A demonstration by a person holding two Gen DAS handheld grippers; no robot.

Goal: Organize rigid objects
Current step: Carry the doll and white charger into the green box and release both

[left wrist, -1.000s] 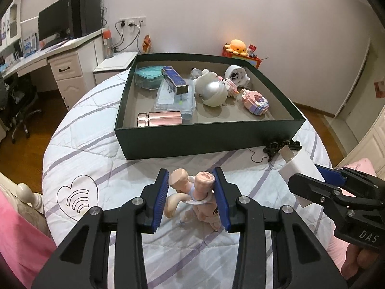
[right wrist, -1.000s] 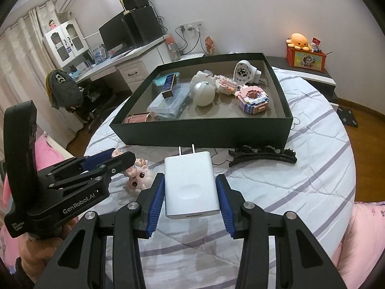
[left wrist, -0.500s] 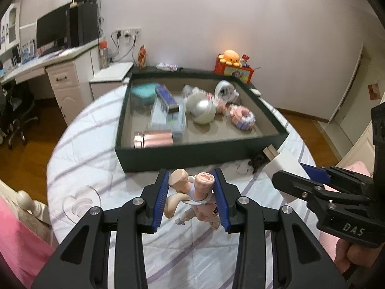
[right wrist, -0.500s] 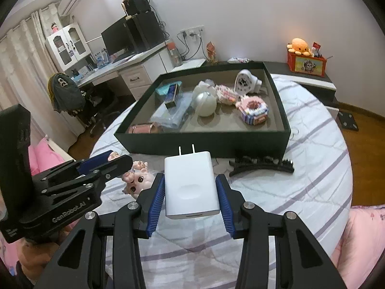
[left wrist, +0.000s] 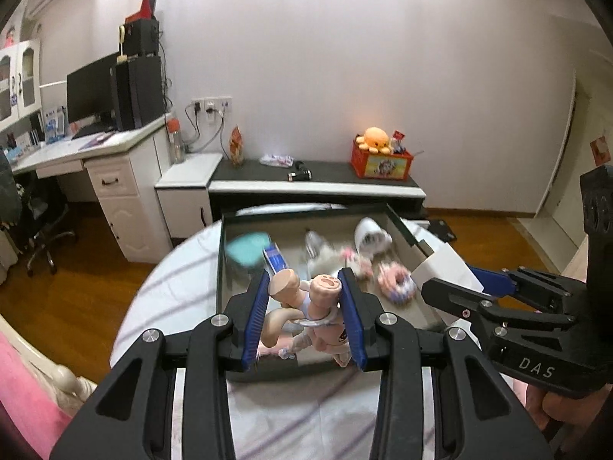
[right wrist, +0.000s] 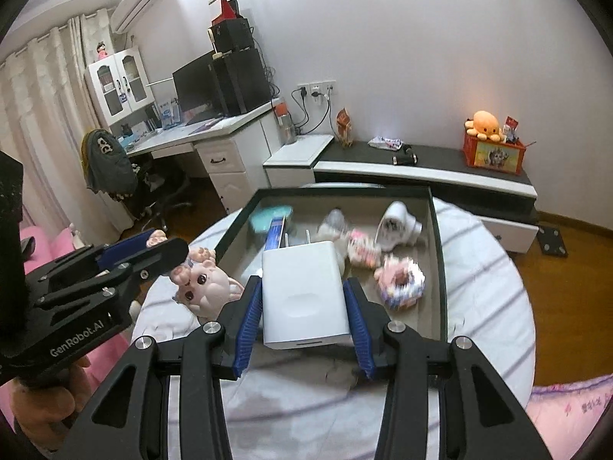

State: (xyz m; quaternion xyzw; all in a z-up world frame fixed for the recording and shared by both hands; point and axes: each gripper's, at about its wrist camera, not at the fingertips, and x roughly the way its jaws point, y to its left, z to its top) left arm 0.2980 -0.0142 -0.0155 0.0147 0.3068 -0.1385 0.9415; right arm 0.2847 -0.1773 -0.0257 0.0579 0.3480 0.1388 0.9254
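Nearest the lens in the left wrist view, our left gripper (left wrist: pixel 302 316) is clamped on a pink figurine (left wrist: pixel 306 318), its blue pads pressing both sides of the toy's raised legs. At the bottom centre of the right wrist view, our right gripper (right wrist: pixel 302 308) holds a white charger (right wrist: pixel 304 295) squarely between its pads, prongs pointing away from us.

A second ago both items sat low over the striped quilt (right wrist: pixel 486 268), short of the box. Now we have lifted both, and each hangs in front of the near wall of the dark green box (right wrist: pixel 438 253), which has slid down towards mid-frame with its contents blurred. The black hair clip seen earlier on the quilt no longer shows in either view.

Inside the box, from near to far, we make out a pink block ring (right wrist: pixel 400 281), a teal lid (right wrist: pixel 270 218) at the left and a white cup-like piece (right wrist: pixel 398 222) at the far right.

We judge this as the carry stage: both objects are clear of the bed and should next go over the rim into free floor space, while the clip likely remains to be collected.
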